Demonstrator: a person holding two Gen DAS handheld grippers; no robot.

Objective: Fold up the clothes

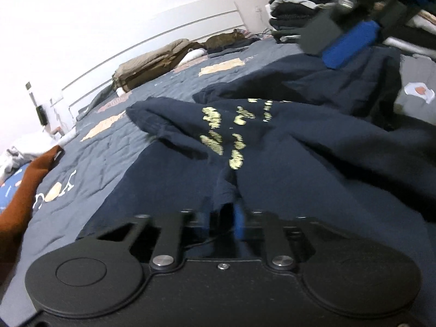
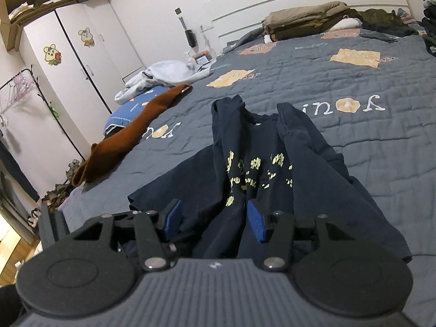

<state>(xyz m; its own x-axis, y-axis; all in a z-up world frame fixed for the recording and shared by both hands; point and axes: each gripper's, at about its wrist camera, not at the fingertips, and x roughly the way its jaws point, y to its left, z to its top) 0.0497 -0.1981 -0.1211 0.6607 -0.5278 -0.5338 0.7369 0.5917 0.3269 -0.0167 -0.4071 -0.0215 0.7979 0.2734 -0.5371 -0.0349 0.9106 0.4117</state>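
Observation:
A navy T-shirt point(image 1: 272, 141) with yellow print lies crumpled on the grey quilted bed point(image 1: 114, 147). My left gripper point(image 1: 230, 215) is shut on a raised fold at the shirt's near edge, the cloth pinched between its blue pads. In the right wrist view the same T-shirt point(image 2: 259, 163) runs away from me with its collar at the far end. My right gripper point(image 2: 215, 220) stands open over the shirt's near hem, with bunched cloth between its blue pads point(image 2: 256, 223). The left wrist view shows the right gripper point(image 1: 340, 41) blurred at the top right, above the shirt.
A rust-brown garment point(image 2: 130, 136) hangs over the bed's left edge by a blue pillow point(image 2: 128, 109). Folded beige bedding point(image 2: 299, 16) lies along the headboard. A stack of dark folded clothes point(image 1: 299, 8) stands at the far right. White wardrobes point(image 2: 76, 62) line the left wall.

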